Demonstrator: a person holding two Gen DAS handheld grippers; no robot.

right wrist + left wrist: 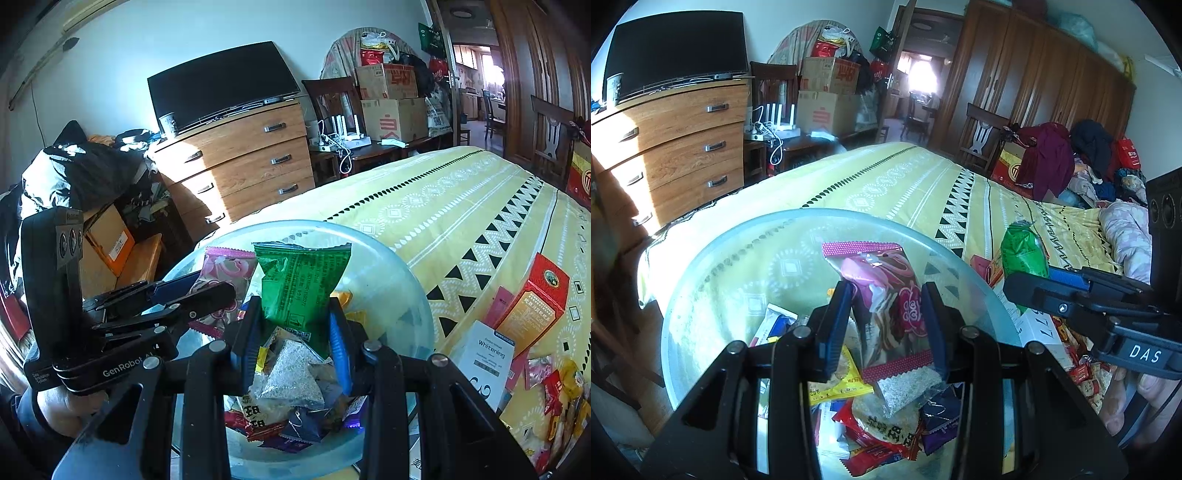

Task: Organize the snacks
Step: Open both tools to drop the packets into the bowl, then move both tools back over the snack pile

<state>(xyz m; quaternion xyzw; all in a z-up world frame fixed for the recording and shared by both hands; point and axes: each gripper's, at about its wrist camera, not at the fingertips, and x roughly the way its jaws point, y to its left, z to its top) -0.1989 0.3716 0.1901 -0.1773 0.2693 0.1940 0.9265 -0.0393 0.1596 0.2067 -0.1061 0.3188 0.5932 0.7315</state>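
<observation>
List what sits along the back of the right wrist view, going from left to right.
Heap of dark clothes → black screen on the wooden dresser → dark wooden chair → stacked cardboard boxes → open doorway.

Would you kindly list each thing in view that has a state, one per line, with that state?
left gripper: shut on the pink snack packet, above the bowl.
pink snack packet: sealed, held upright.
right gripper: shut on the green snack packet, above the bowl.
green snack packet: sealed, held upright.
glass bowl: upright on the bed, partly filled with wrapped snacks.
dresser drawers: all closed.
television: screen dark.
</observation>
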